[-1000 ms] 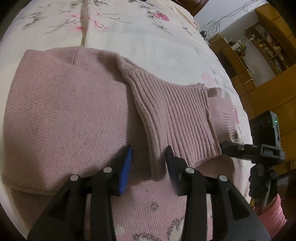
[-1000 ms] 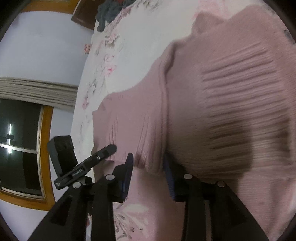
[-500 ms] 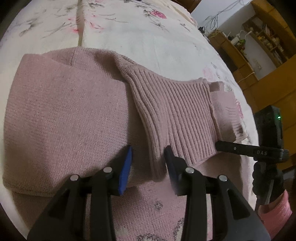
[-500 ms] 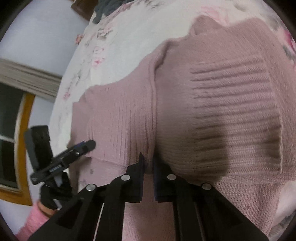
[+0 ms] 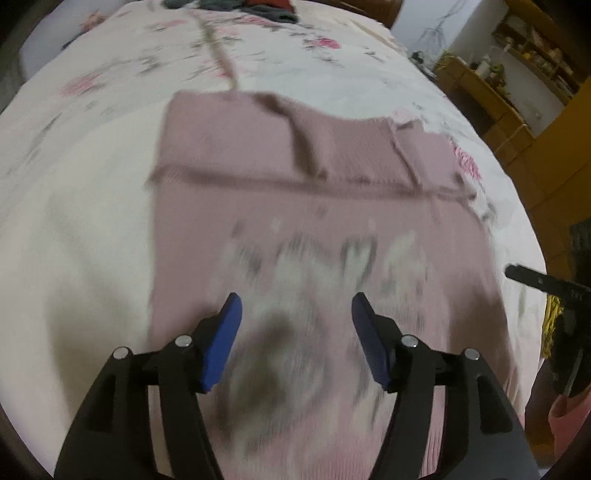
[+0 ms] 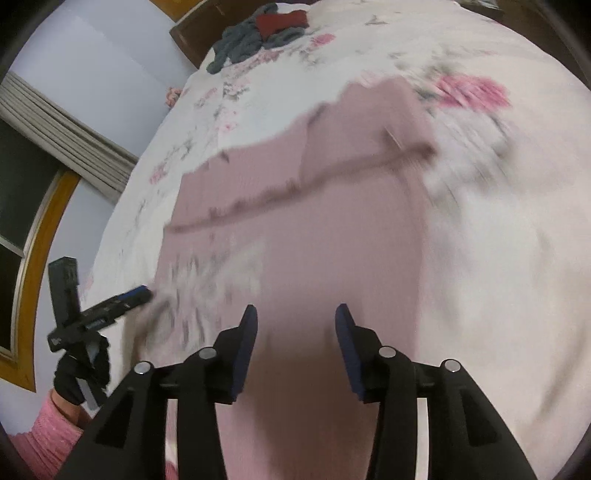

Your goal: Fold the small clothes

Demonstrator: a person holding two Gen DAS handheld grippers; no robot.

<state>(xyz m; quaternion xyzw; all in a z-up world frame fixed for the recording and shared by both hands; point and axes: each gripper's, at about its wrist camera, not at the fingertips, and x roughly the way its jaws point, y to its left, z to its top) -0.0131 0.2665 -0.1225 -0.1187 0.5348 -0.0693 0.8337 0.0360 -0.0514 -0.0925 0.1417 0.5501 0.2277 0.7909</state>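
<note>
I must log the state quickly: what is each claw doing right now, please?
Left claw: open, holding nothing, above the pink sweater.
Right claw: open, holding nothing, also above the sweater.

The sweater (image 5: 332, 206) is dusty pink all over, with a blurred grey-and-white print across its front (image 5: 317, 266). Beneath it the bedspread (image 5: 92, 206) is cream, scattered with pink roses and grey-green leaves. The left tool (image 5: 295, 332) is black with bright blue pads (image 5: 221, 343); the right tool (image 6: 295, 347) is black with darker navy pads (image 6: 245, 350). At the head of the bed lies a heap of grey and dark red clothes (image 6: 258, 33). A black glove (image 6: 77, 373) meets a pink knitted sleeve (image 6: 48, 439). The window frame (image 6: 40, 258) is orange-brown wood.
</note>
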